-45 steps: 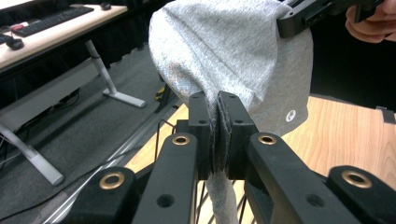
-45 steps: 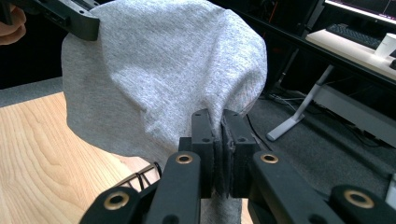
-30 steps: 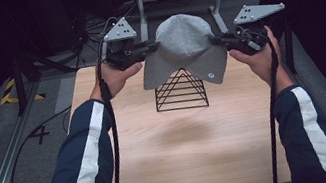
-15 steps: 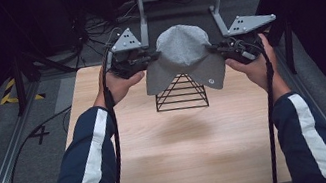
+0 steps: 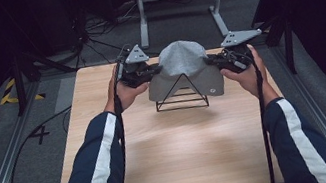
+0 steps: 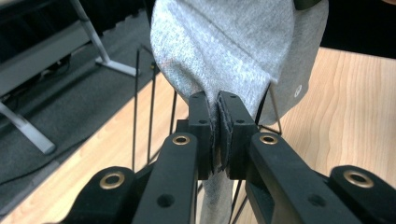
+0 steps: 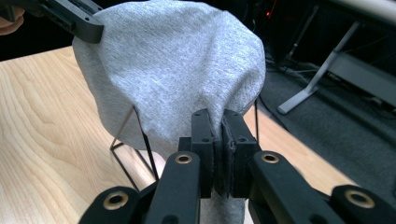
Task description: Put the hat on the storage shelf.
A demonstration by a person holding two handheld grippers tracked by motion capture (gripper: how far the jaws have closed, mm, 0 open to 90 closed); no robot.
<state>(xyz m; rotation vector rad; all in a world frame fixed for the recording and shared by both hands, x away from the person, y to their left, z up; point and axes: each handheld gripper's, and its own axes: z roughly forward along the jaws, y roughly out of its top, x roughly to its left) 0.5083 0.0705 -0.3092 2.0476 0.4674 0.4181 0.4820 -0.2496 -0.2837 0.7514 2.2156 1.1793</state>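
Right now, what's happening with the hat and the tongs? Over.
Left tongs and right tongs both shut on the grey hat. Hat draped over the black wire stand. Nothing in the way.

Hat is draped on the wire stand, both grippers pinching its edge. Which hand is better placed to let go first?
Neither clearly: left gripper and right gripper are each shut on the grey hat at opposite sides, level, over the wire stand.

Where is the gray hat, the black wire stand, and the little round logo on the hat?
gray hat (image 5: 180, 58), high view, on the rounded top of it.
black wire stand (image 5: 181, 102), high view, on its bottom wires under the hat.
round logo (image 6: 298, 91), left gripper view, on the white dot near the hat's edge.
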